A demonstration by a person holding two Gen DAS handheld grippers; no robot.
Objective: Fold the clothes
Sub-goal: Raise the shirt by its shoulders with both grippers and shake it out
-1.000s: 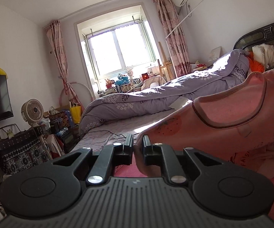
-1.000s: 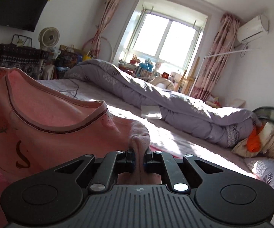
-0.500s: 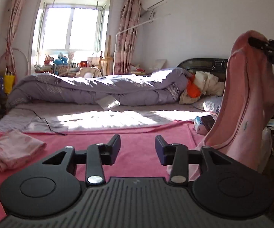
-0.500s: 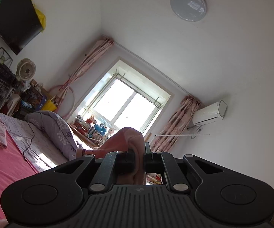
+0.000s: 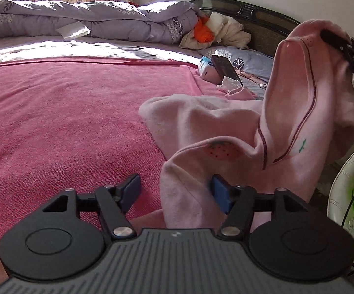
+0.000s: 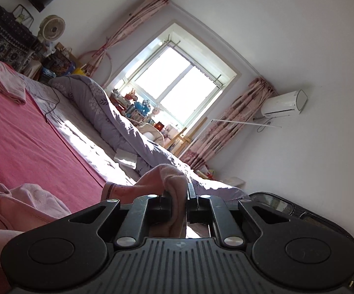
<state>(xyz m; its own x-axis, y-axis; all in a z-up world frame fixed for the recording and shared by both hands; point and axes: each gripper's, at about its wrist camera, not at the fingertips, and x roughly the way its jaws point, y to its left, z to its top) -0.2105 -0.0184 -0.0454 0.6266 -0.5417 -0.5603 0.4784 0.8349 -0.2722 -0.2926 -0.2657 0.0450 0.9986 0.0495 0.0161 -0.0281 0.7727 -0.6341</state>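
Note:
A pale pink shirt (image 5: 299, 103) with a strawberry print and dark neckline trim hangs from the upper right and slumps onto the red blanket (image 5: 66, 112). My right gripper (image 5: 334, 39) holds its top edge up; in the right wrist view this gripper (image 6: 179, 193) is shut on a bunched fold of the shirt (image 6: 30, 201). My left gripper (image 5: 177, 191) is low over the blanket and its jaws are opening. A lower fold of the shirt lies between its blue pads (image 5: 222, 196), which do not squeeze it.
A folded pink garment (image 6: 7, 83) lies at the blanket's far end. A rolled purple quilt (image 5: 79, 19) runs along the back of the bed. A phone (image 5: 223, 69) and a tissue pack (image 5: 205, 69) sit near the pillows by the headboard (image 5: 262, 22). A white chair (image 5: 343, 196) stands at the right.
My left gripper let go of the shirt, opened wide and swung down toward the blanket. My right gripper kept its hold, rolled, and carries the shirt's edge higher.

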